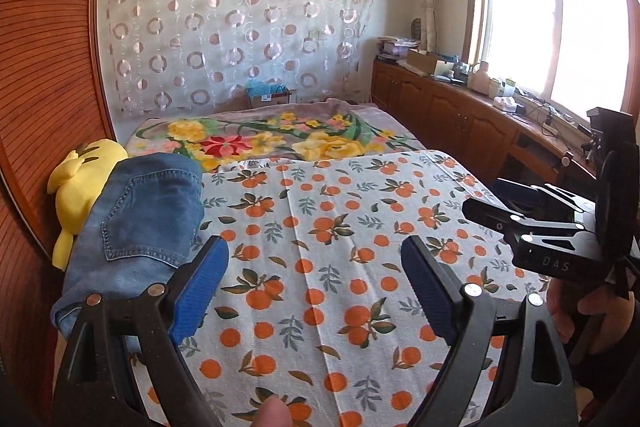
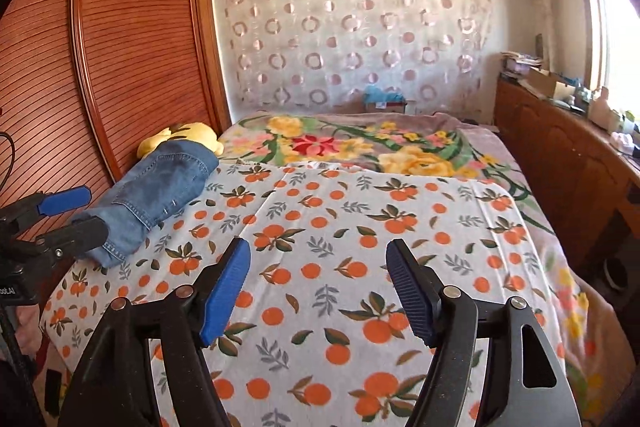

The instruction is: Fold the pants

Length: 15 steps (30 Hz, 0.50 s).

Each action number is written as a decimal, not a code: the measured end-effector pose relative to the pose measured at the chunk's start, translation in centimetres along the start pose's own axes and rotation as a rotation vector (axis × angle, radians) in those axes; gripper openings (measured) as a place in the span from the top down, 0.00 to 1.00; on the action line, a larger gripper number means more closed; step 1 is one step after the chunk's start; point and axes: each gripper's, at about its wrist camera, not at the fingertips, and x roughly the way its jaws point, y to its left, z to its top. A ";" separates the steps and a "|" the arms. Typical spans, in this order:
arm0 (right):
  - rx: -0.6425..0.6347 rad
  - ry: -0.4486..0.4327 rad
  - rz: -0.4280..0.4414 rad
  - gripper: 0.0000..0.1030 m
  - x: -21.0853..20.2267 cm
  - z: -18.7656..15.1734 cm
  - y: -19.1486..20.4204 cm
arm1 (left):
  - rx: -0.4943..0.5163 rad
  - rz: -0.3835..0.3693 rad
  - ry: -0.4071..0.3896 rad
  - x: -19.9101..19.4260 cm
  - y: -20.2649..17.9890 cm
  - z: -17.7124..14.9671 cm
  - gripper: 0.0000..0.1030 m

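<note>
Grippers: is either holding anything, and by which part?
Nothing. Left gripper and right gripper are open over the sheet; folded jeans lie apart.

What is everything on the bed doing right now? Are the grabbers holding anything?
Jeans: folded, lying at the sheet's left edge, against the toy.
Yellow plush toy: lying beside the wardrobe.
Orange-print sheet: spread flat.
Left gripper: open, empty.
Right gripper: open, empty.
</note>
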 end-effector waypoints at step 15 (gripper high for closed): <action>0.019 -0.091 -0.021 0.29 -6.9 -1.8 0.5 | 0.003 0.035 -0.096 -5.2 -3.1 0.4 0.14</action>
